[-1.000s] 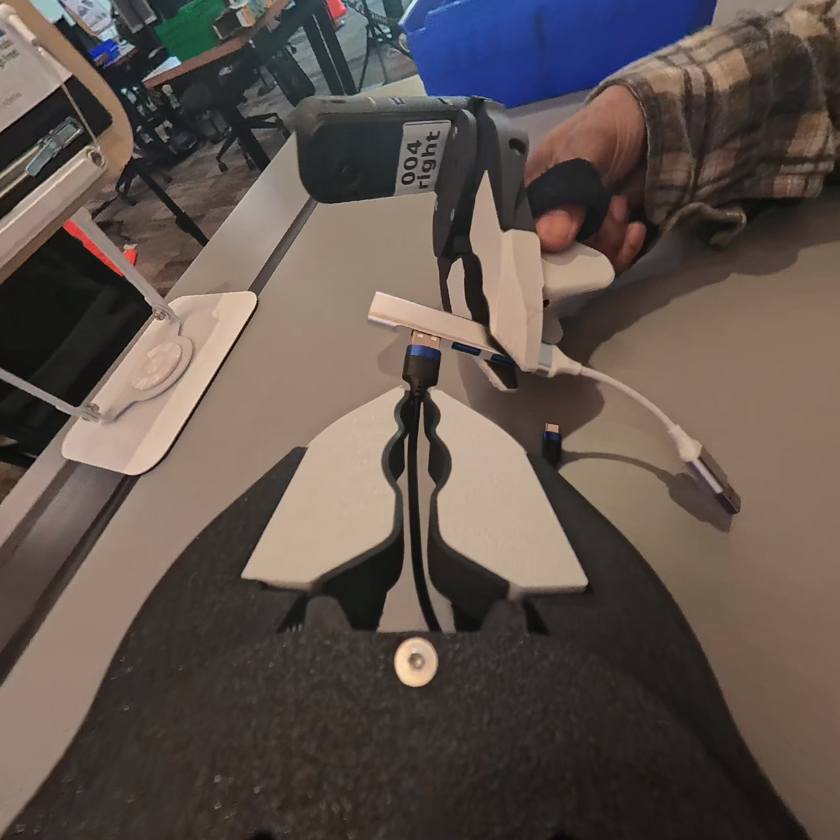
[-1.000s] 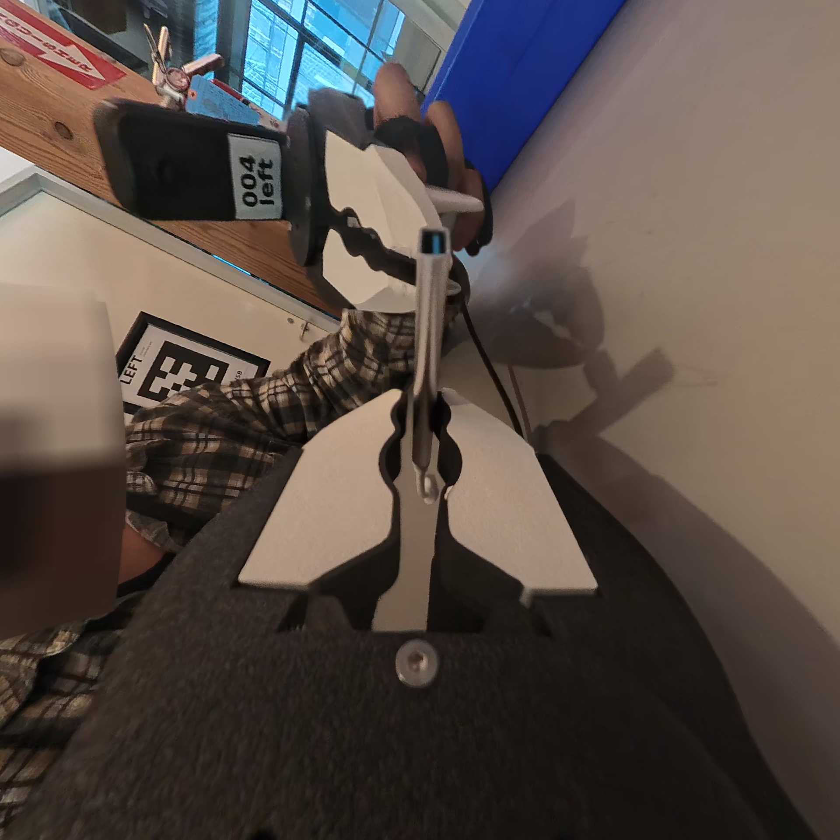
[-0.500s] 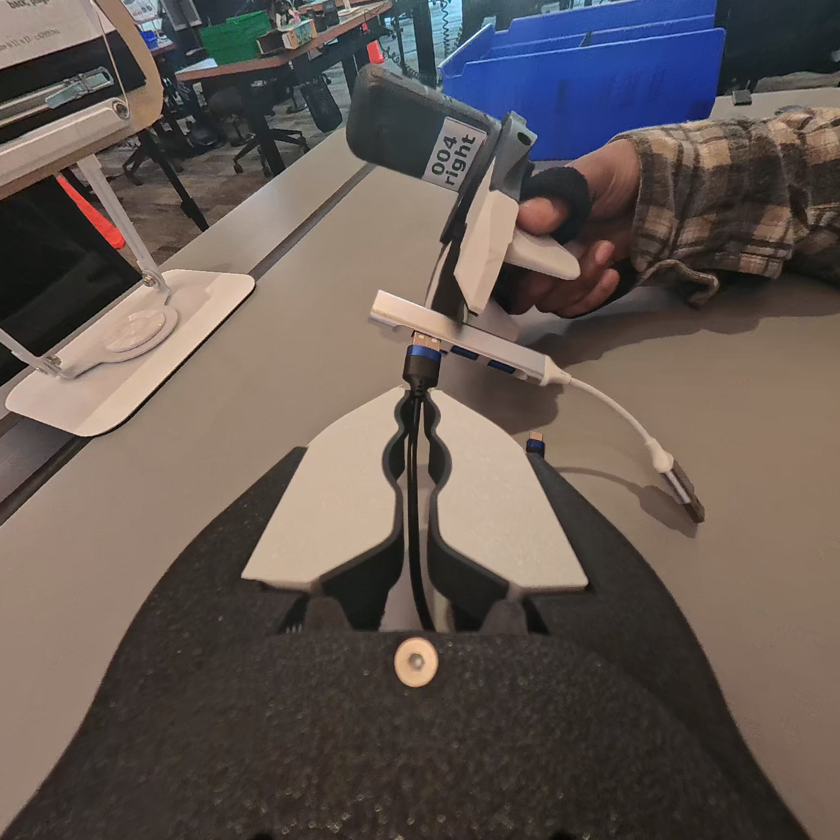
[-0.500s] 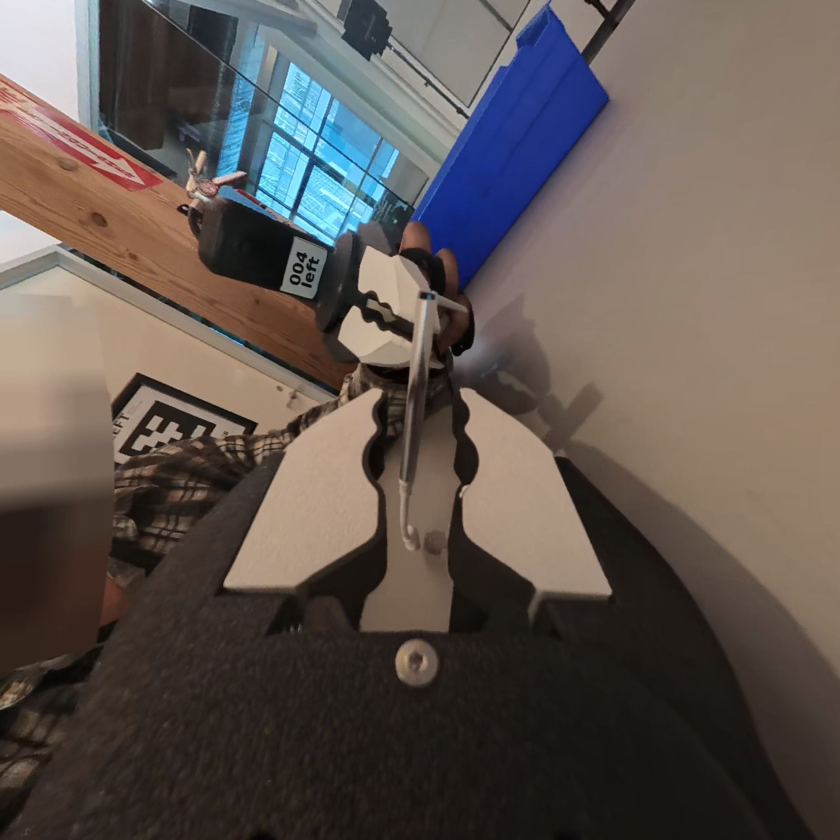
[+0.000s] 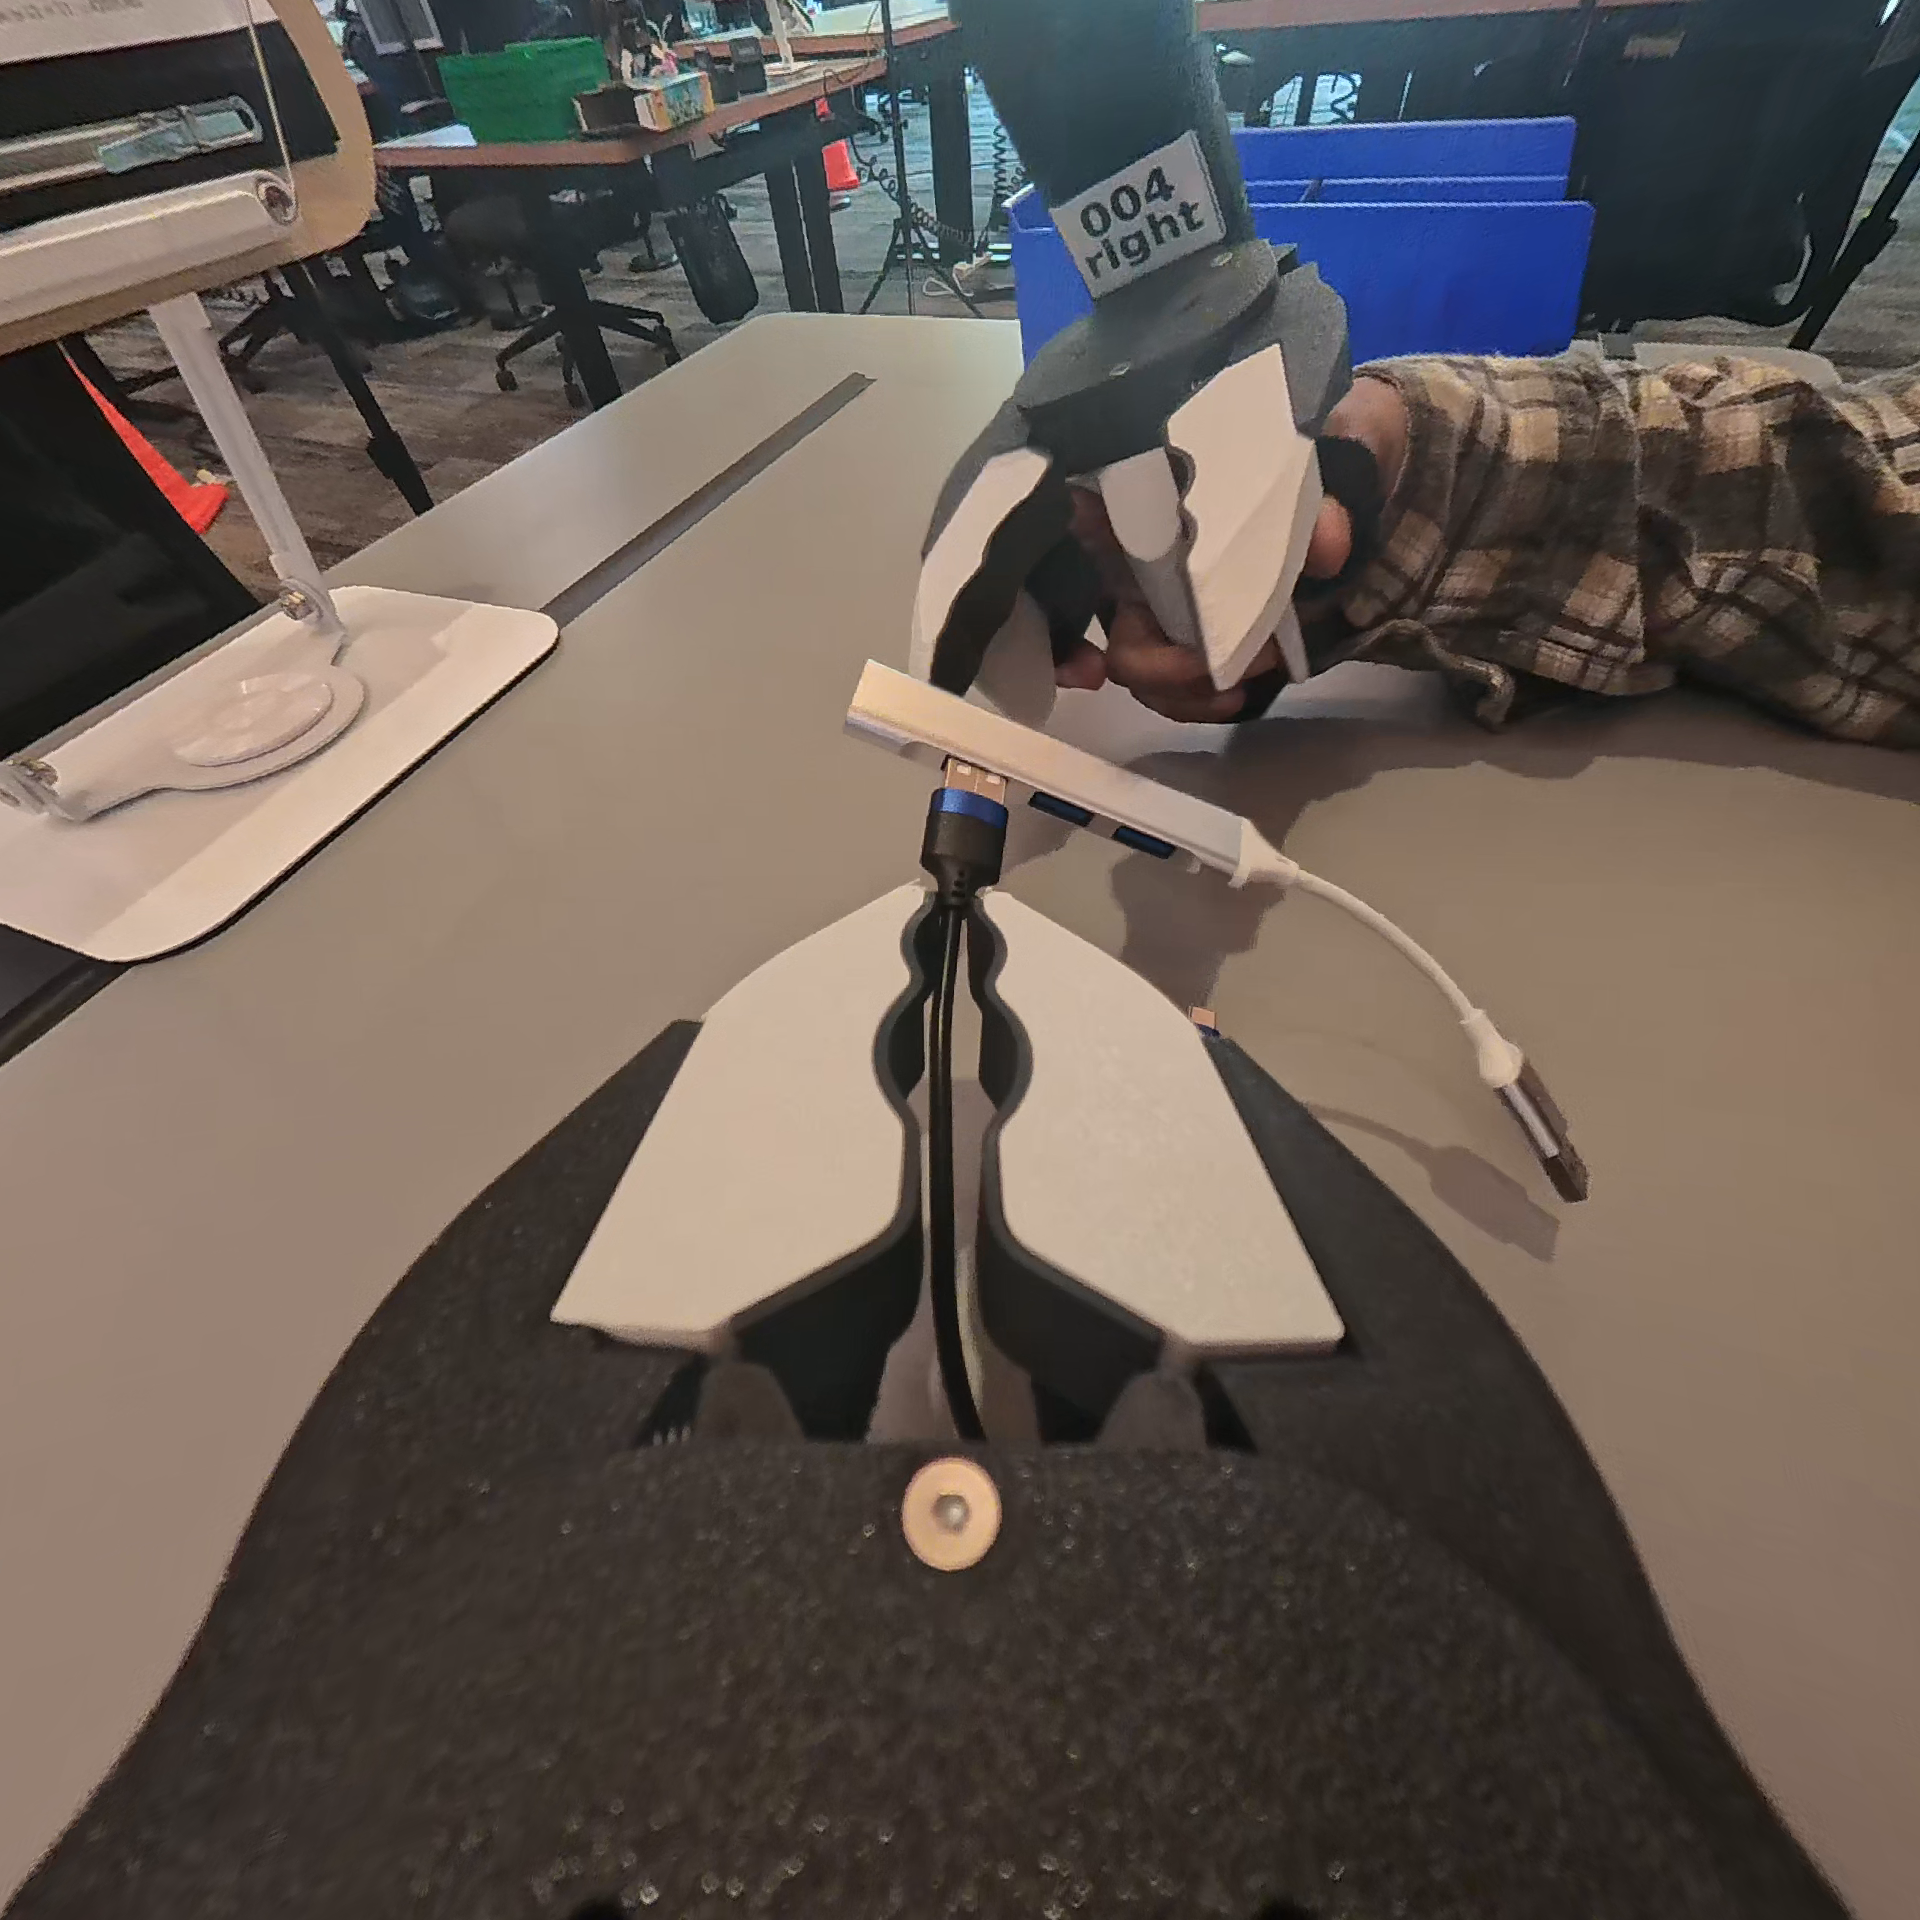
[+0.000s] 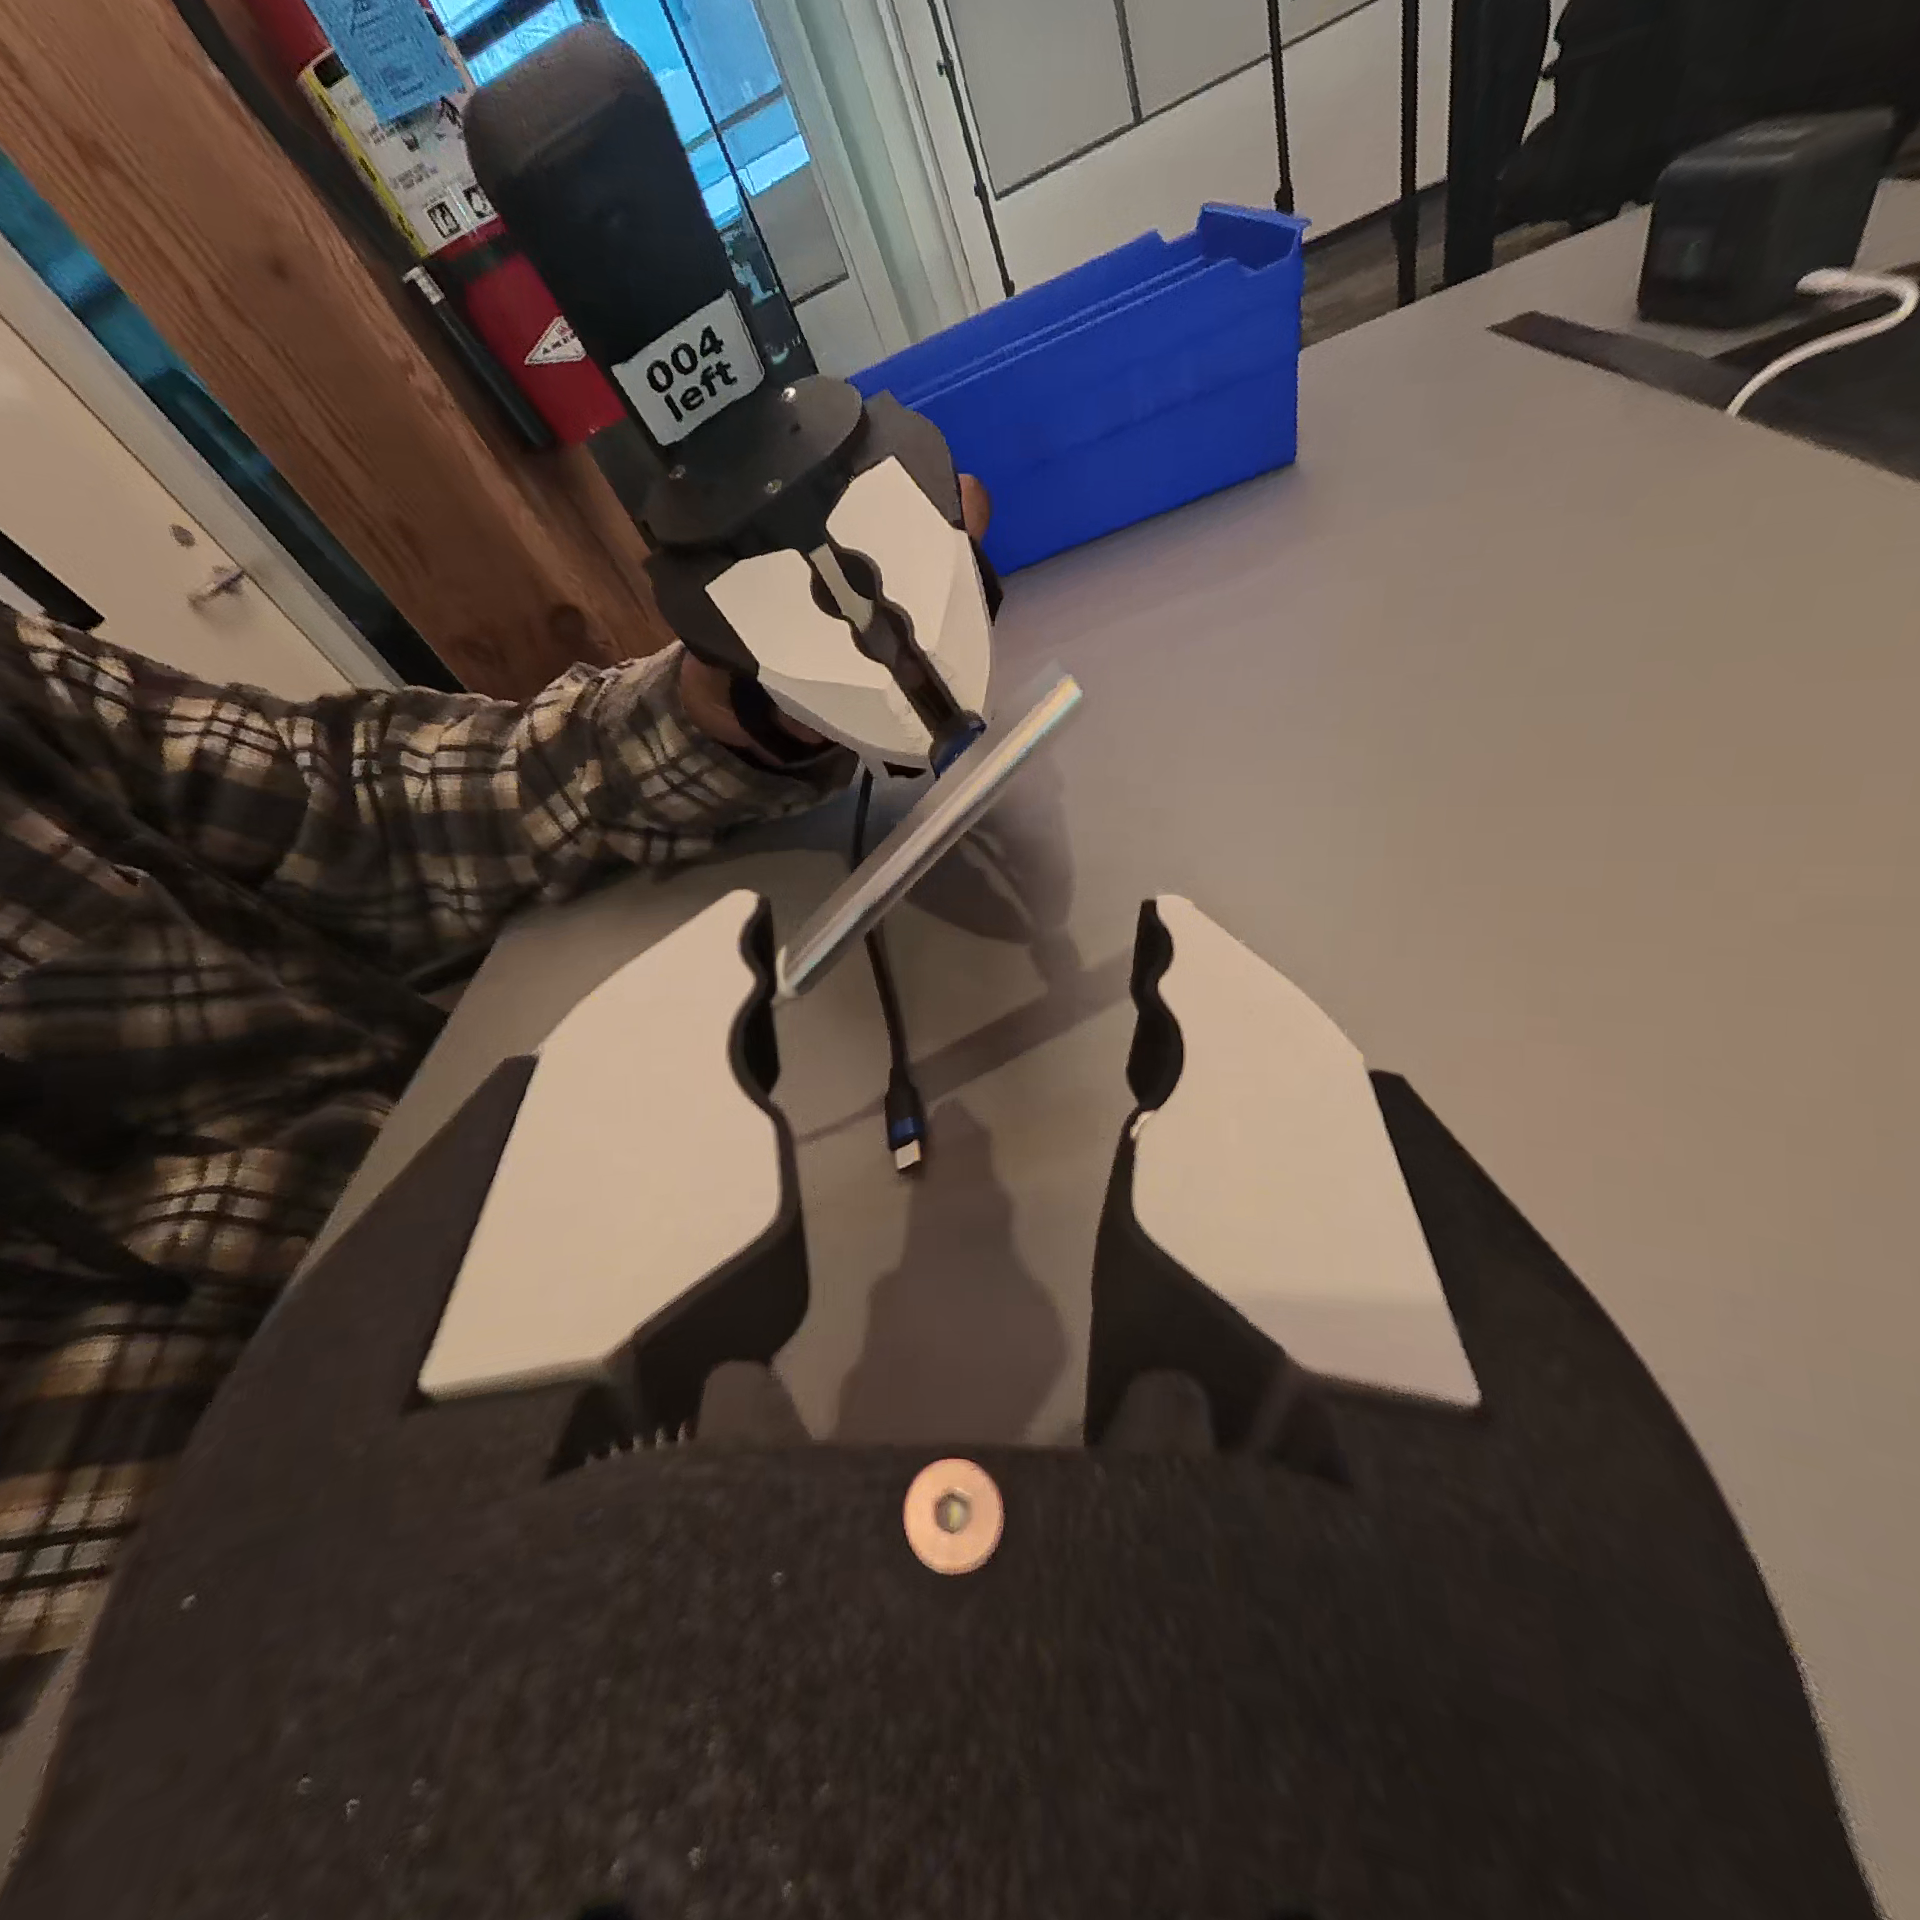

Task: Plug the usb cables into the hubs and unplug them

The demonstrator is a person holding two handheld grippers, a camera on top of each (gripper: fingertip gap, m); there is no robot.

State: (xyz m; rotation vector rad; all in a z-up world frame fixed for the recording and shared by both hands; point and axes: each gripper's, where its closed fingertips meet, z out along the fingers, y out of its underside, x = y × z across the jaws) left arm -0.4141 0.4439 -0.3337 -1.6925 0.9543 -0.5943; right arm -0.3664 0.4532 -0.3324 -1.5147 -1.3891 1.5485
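- The left gripper (image 5: 948,914) has its jaws clamped on a black cable (image 5: 943,1143), just behind the cable's blue-ringed plug (image 5: 968,826).
- The plug sits in the end port of a silver hub (image 5: 1049,774); some bare metal of the plug shows between the blue ring and the hub.
- The hub hangs off the tabletop (image 5: 520,935), carried only by the plug, tilted with its far end higher.
- Two blue ports (image 5: 1101,826) beside the plug are free.
- From the hub's lower end a short white lead (image 5: 1392,945) curves down to a metal plug (image 5: 1543,1132), which is just above or on the tabletop; I cannot tell which.
- The right gripper (image 6: 951,956) has its jaws wide apart and grips nothing.
- In the right wrist view the hub (image 6: 925,831) lies beside the tip of one right finger (image 6: 623,1132); contact cannot be told.
- The cable's other end (image 6: 902,1127) lies on the tabletop (image 6: 1455,779) between the right jaws, in line with the view.
- A blue bin (image 6: 1101,405) stands toward the tabletop's far edge.
- A white stand base (image 5: 260,748) rests near the tabletop's left edge in the left wrist view.
- A plaid sleeve (image 5: 1642,540) lies on the tabletop behind the right gripper (image 5: 1112,665).
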